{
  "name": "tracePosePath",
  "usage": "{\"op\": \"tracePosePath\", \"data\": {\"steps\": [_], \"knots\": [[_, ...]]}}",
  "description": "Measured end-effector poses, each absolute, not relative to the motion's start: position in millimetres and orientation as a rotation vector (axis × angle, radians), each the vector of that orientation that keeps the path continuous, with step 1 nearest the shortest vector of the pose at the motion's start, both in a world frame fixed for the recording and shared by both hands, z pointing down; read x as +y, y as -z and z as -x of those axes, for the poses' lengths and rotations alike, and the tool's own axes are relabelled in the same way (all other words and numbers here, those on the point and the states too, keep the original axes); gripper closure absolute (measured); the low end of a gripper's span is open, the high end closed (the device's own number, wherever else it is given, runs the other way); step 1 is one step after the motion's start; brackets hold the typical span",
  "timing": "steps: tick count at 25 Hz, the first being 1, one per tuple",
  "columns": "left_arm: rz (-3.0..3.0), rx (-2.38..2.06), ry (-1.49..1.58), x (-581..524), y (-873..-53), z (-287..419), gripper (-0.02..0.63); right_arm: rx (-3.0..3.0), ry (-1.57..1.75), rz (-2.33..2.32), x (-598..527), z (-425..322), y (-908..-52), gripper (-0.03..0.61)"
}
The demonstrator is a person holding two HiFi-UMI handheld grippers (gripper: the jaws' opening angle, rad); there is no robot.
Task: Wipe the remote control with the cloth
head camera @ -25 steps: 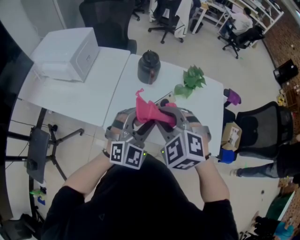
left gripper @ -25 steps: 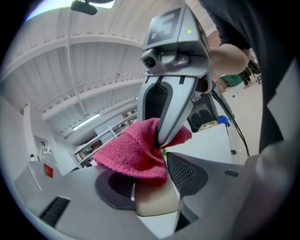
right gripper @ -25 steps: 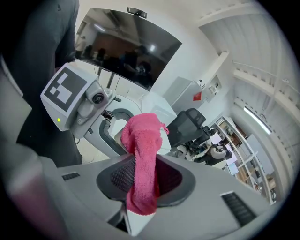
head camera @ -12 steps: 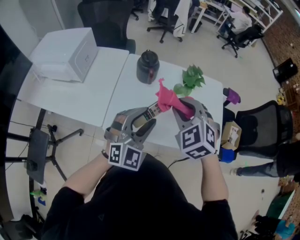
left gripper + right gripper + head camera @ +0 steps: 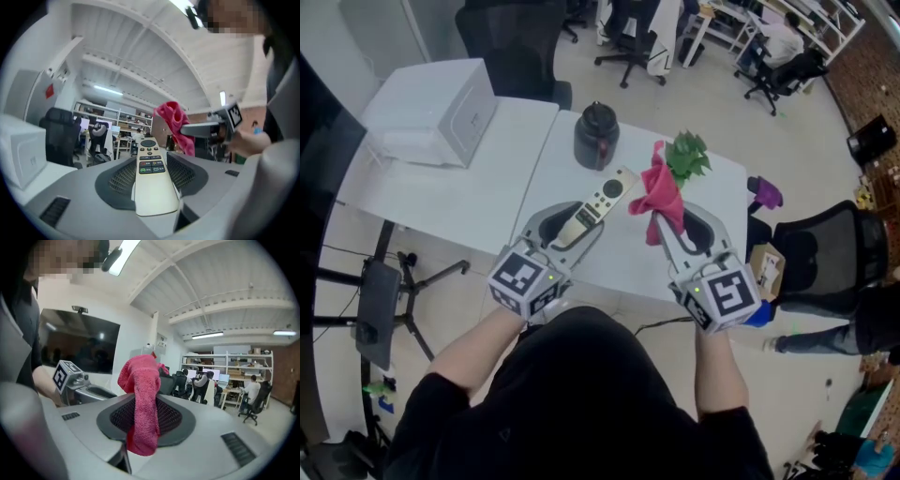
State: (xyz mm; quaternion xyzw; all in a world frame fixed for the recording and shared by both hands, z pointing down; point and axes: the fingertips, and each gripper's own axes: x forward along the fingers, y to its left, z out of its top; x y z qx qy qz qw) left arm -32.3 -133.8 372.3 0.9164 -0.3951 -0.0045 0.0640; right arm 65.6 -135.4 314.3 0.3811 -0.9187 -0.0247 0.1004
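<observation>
1. While raised over the table (image 5: 553,178) in the head view, holds the remote control (image 5: 602,200) clamped in the left gripper (image 5: 577,221), tip toward 1 o'clock; pinches the cloth (image 5: 659,192) in the right gripper (image 5: 667,225) at 3 o'clock of that tip, apparently not touching.
2. Left gripper view: clamps the remote control (image 5: 152,180) by its long edges, buttons up, probably to leave the face bare for wiping.
3. Right gripper view: bites a fold of the cloth (image 5: 143,404), loose bunch past the tips, likely as the wiping pad.

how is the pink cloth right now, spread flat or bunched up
Bunched up: the pink cloth is a crumpled wad pinched in the right gripper, its ends drooping.
</observation>
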Motion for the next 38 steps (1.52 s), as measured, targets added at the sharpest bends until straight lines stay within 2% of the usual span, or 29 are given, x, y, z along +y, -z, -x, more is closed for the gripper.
{"op": "tracePosePath", "data": {"steps": [7,13,19,29,38], "knots": [[-2.294,-0.764,0.664,-145.4,-354.3,55.9,0.405,-2.891,-0.209,-1.031,-110.5,-36.5,-350.4,0.466],[-2.058,-0.503,0.923,-141.9,-340.2,58.6,0.405,-2.893,-0.205,-0.812,-87.2,5.4,-372.4,0.466],[-2.036,-0.363,0.932,-131.1,-336.8,53.1,0.405,-2.896,-0.233,-0.776,-91.1,11.2,-373.1,0.466],[-2.139,-0.213,0.755,-102.5,-344.6,25.0,0.405,-2.930,-0.270,-0.974,-133.1,-25.4,-353.1,0.466],[-2.167,-0.250,0.707,-105.6,-351.8,21.0,0.405,-2.924,-0.235,-1.093,-143.9,-49.0,-340.6,0.466]]}}
